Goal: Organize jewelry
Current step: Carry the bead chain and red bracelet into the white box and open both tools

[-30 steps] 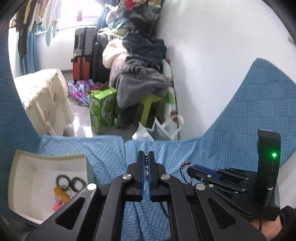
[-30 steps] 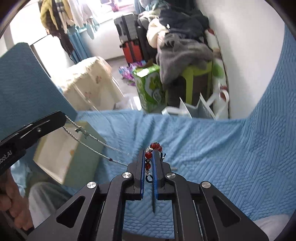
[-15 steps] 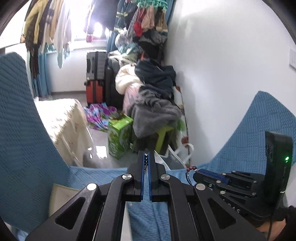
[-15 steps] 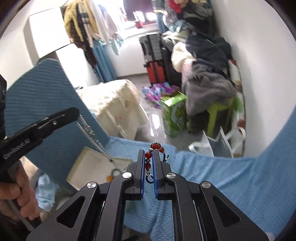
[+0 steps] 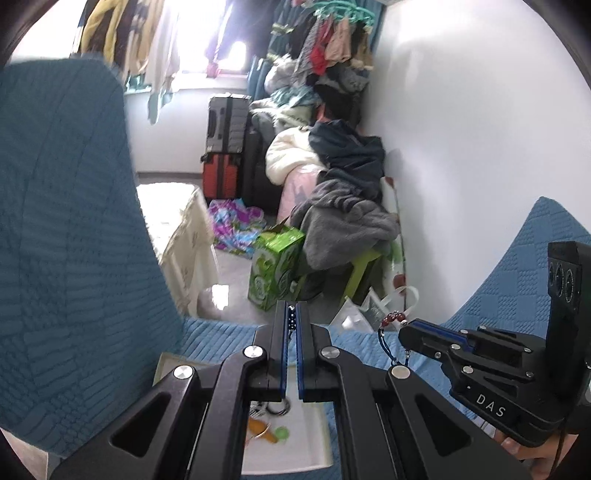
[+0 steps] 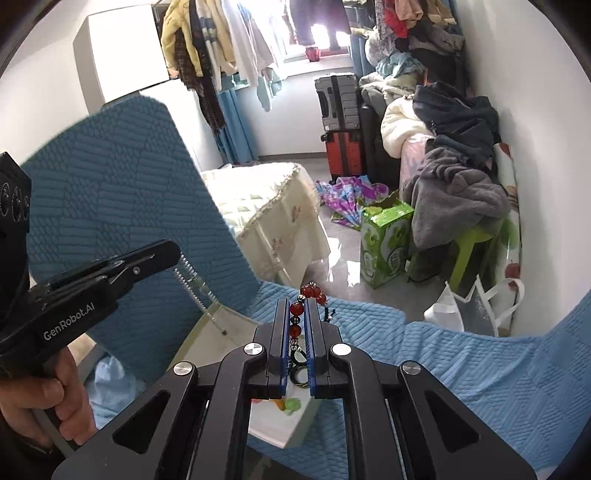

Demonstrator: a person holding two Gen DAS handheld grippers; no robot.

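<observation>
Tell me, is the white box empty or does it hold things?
Not empty. The white box holds dark rings and an orange piece; grippers hide the rest.

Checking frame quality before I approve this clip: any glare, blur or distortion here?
Left wrist: window blown out, blue cloth edge smeared, fisheye bends the wall. Right wrist: window also overexposed, floor glare, red bead bracelet sharp.

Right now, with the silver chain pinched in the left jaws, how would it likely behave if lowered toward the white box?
Probably floppy: the silver chain hangs slack from the left gripper and curves down to the white box. It looks thin, so likely light and prone to swinging. Its loose end would probably pool or snag rather than land neatly.
</observation>
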